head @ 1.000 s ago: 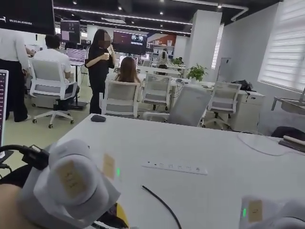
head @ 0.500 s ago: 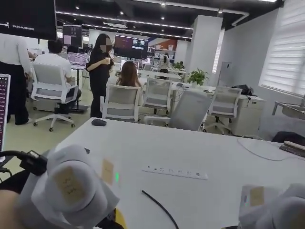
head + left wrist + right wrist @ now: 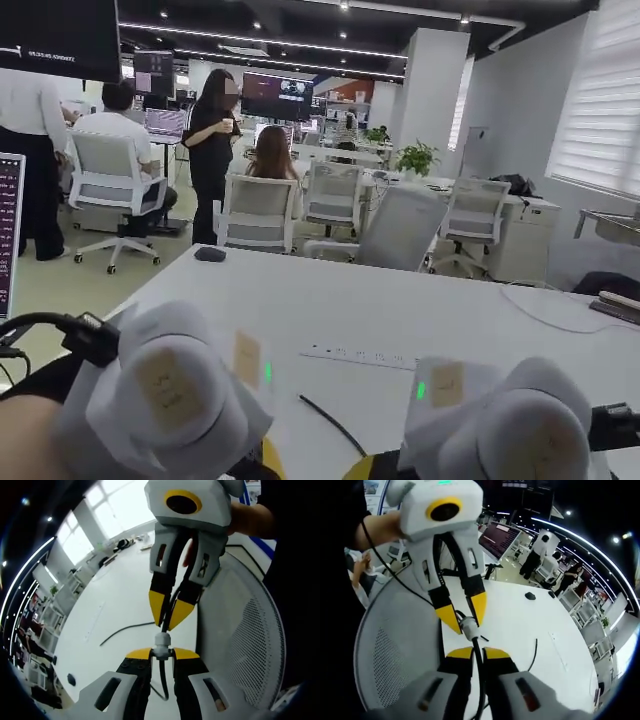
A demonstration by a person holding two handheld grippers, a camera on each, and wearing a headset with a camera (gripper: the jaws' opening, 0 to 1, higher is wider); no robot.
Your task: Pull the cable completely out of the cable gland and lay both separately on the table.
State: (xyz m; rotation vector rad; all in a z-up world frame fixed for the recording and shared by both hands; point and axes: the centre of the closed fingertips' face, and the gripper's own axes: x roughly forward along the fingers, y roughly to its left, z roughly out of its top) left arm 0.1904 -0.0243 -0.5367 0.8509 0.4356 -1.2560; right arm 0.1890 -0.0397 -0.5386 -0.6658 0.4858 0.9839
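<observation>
Two grippers, tip to tip.
Left gripper (image 3: 162, 653) clamps the cable gland (image 3: 161, 642), right gripper (image 3: 477, 653) the cable (image 3: 476, 647); we pull along the axis between them.

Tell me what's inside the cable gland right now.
The black cable passes through the white cable gland, which the left tool grips; the right tool grips the cable just beyond. The stretch inside the gland is hidden by its body.

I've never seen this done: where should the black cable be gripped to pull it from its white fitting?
Grip the cable on its straight stretch beside the cable gland, coming from the side opposite the gland, where it emerges bare.
</observation>
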